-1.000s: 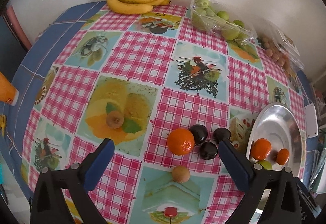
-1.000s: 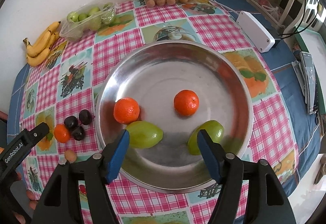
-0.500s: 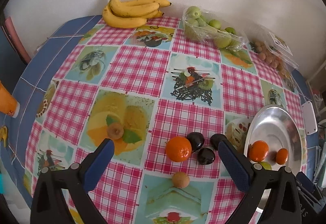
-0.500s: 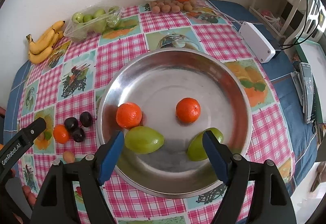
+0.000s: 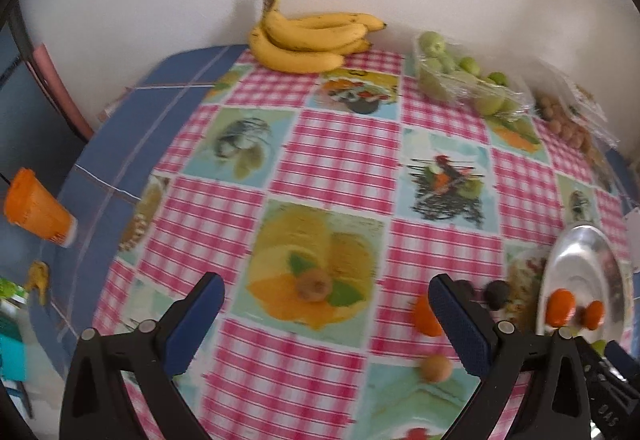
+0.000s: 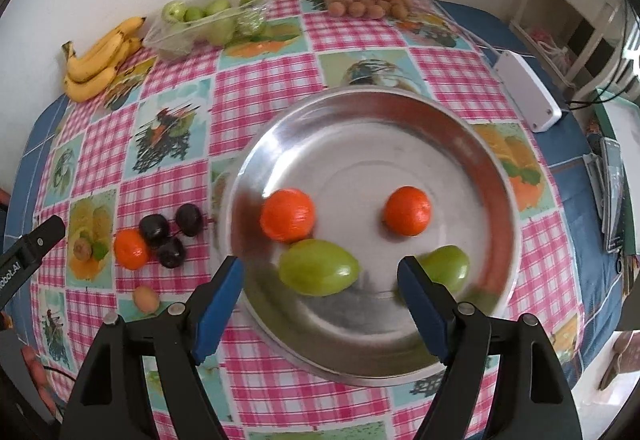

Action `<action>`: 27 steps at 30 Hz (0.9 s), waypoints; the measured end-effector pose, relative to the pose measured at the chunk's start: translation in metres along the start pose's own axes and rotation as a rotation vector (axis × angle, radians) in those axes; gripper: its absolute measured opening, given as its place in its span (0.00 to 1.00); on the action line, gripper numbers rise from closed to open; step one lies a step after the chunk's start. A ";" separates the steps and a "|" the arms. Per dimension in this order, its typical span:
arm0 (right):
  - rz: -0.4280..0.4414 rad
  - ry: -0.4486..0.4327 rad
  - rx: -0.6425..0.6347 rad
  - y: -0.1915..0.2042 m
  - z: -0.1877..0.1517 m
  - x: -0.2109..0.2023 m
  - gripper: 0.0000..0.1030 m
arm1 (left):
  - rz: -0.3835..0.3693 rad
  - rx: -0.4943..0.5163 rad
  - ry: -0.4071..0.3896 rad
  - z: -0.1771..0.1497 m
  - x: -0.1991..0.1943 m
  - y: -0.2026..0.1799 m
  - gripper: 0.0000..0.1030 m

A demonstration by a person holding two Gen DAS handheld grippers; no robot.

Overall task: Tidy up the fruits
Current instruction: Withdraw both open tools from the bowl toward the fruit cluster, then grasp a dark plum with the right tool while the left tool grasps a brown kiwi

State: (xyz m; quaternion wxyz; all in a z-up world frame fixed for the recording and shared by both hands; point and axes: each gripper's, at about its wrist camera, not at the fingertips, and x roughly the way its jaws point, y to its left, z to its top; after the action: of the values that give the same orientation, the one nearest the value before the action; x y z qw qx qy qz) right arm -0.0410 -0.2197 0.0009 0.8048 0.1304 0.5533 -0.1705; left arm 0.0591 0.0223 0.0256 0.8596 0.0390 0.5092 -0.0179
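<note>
Right gripper (image 6: 320, 282) fingers just widened, nothing between, above steel plate (image 6: 472, 144) holding two oranges, two green fruits; left gripper (image 5: 326, 310) fingers spread, empty, above desk (image 5: 340, 152) near kiwi (image 5: 316, 285); orange (image 6: 131, 249), plums (image 6: 170, 232) beside plate

Soft daylight, motion blur, fisheye-warped edges

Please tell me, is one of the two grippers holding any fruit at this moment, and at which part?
Nothing is held. The left gripper is open above the checked tablecloth. The right gripper is open above the round steel bowl, touching no fruit.
</note>
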 end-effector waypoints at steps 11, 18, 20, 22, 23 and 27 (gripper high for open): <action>0.069 0.021 -0.086 0.053 -0.007 0.002 0.78 | 0.094 -0.042 0.005 -0.001 0.007 0.035 1.00; 0.151 0.035 -0.084 0.070 -0.004 0.006 0.78 | 0.092 -0.116 0.013 0.001 0.008 0.056 1.00; 0.163 0.038 -0.082 0.073 -0.002 0.008 0.78 | 0.080 -0.120 0.017 0.001 0.009 0.057 1.00; 0.177 0.048 -0.085 0.076 -0.002 0.011 0.78 | 0.065 -0.118 0.026 0.000 0.011 0.056 1.00; 0.180 0.050 -0.085 0.077 -0.002 0.012 0.78 | 0.057 -0.116 0.033 0.000 0.012 0.055 1.00; 0.199 0.057 -0.086 0.081 -0.002 0.017 0.78 | 0.004 -0.127 0.054 -0.001 0.020 0.053 1.00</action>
State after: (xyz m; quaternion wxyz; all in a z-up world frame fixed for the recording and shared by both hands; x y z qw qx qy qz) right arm -0.0033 -0.1477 -0.0135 0.8065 0.1549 0.5672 -0.0619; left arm 0.0718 0.0757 0.0106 0.8465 -0.0141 0.5320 0.0174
